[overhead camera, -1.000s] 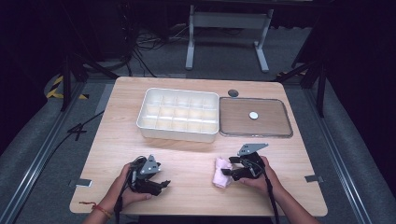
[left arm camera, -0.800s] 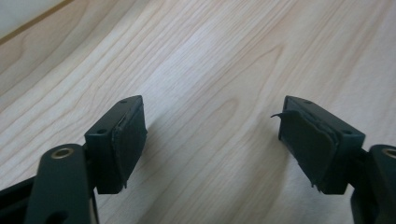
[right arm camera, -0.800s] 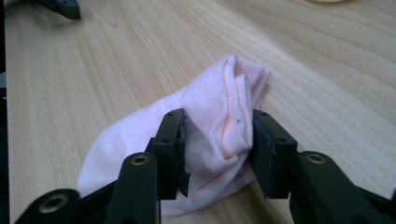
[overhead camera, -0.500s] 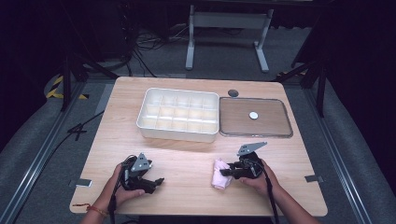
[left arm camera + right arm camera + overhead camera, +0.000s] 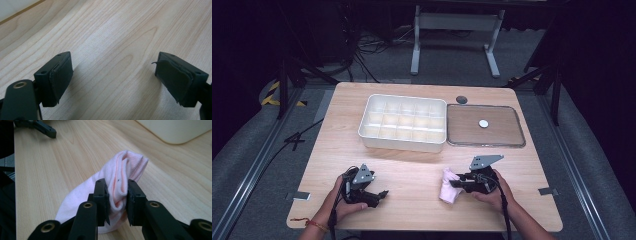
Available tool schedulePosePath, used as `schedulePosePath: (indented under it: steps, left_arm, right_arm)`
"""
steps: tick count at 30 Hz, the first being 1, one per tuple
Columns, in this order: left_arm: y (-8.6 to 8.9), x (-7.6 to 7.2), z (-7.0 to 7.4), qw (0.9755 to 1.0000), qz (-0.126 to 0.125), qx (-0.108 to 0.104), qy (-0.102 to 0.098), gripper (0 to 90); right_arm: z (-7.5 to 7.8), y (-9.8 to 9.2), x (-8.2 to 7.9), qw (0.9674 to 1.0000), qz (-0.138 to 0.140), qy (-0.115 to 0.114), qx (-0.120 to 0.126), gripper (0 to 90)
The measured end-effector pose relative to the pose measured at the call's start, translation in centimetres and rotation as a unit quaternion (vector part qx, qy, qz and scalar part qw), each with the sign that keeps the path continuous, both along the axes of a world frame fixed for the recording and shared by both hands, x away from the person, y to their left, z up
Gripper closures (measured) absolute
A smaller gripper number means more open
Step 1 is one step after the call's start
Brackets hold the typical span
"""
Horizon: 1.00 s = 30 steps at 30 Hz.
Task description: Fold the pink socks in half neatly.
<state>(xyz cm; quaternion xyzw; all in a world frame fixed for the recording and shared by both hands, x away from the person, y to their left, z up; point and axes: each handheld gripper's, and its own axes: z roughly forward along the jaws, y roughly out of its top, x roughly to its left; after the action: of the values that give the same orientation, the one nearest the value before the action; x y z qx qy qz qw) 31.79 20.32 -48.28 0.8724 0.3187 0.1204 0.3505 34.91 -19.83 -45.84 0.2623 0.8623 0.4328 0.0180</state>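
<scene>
at the lower left of the high view the left gripper [image 5: 379, 194] lies low over the pale wood-grain table [image 5: 412, 165], a hand around its black body. its jaws stand wide apart, having just been opening, with bare wood between the flat, worn rubber pads [image 5: 61, 75] in the left gripper view.

above it, left of centre, sits a white plastic organiser tray [image 5: 403, 122], rectangular with rounded corners, split into a grid of small compartments; what they hold cannot be told. just right of it lies a flat brown lid [image 5: 485, 126] with a clear rim and a small white disc [image 5: 483, 123] at its middle. a small dark round thing [image 5: 461, 99] rests above it.

at the lower right the right gripper [image 5: 453, 183] pinches a soft, bunched pink knit sock [image 5: 448, 186] lying on the table. its jaws have just been closing, and the pads [image 5: 106, 200] squeeze a fold of the fabric [image 5: 117, 182].
</scene>
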Motion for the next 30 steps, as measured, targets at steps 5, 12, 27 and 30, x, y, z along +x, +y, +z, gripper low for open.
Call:
schedulePosePath:
  steps: [5, 12, 27, 30]
  left_arm:
    - [0.0, 0.0, 0.0, 1.0, -0.002, -0.001, 0.0, 14.7]
    - [0.0, 0.3, 0.0, 1.0, -0.004, 0.0, -0.001, 14.2]
    - [0.0, 0.5, 0.0, 0.9999, -0.012, 0.004, -0.001, 14.0]
    - [0.0, 0.5, 0.0, 0.9999, -0.013, 0.003, 0.0, 14.0]
  right_arm:
    - [0.8, -0.6, -0.1, 0.9997, -0.008, -0.022, 0.005, 73.1]
    - [1.4, -1.3, -0.1, 0.9992, -0.018, -0.036, 0.01, 73.1]
    - [3.0, -3.1, 0.2, 0.9954, -0.049, -0.081, 0.016, 73.1]
    - [3.1, -3.2, 0.2, 0.995, -0.051, -0.084, 0.015, 73.1]
